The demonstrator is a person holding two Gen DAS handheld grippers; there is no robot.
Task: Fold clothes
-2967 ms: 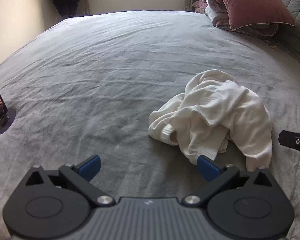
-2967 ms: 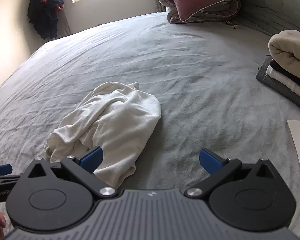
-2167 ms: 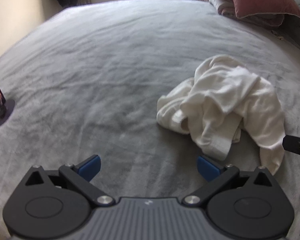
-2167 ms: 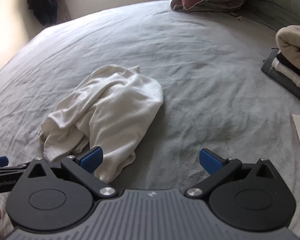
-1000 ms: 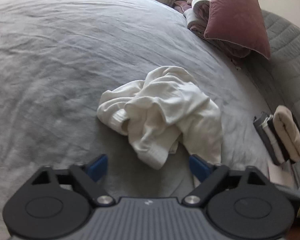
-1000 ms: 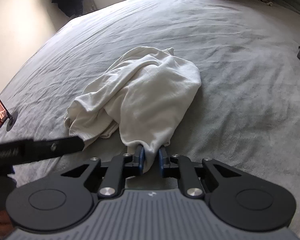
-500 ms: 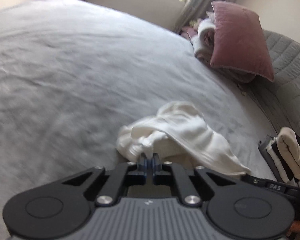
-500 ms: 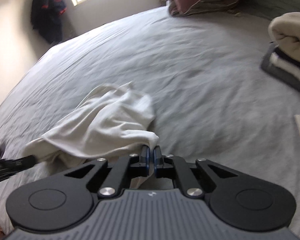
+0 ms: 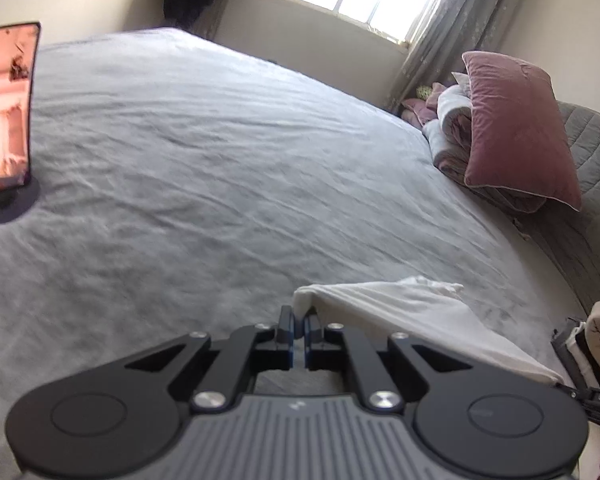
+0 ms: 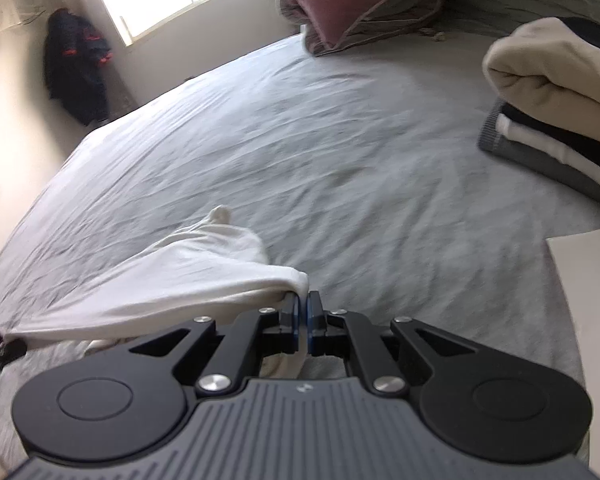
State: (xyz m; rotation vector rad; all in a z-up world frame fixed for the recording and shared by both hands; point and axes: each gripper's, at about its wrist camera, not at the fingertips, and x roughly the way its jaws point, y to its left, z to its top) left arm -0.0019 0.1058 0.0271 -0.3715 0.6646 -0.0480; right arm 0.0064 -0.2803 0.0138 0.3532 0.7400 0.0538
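left wrist view: wide grey bed (image 9: 228, 184), pink pillow (image 9: 516, 128) at the far right edge, folded stack (image 9: 592, 340) at the near right, phone on a stand (image 9: 4, 108) at the left. white garment (image 9: 404, 320) stretched in a taut band from the left gripper (image 9: 299, 328) across to the lower right, mostly clear of the bed. left gripper clamped together on one corner of the cloth, a small fold bulging just above the pads.

right wrist view: same bed (image 10: 340, 152), stack (image 10: 556, 104) at the right, a pale sheet (image 10: 592, 280) below it. garment (image 10: 172, 284) running from the right gripper (image 10: 303, 316) leftward to the frame edge, one loose tip poking up beyond. right gripper pinched shut on the opposite corner, cloth hanging down behind the pads.

likely step: spreading the piece flat before the first fold. best done by keeping both grips firm, holding the top edge level and taut, then lowering evenly so the hanging part lays down without bunching; a slack or tilted edge would probably leave creases underneath.
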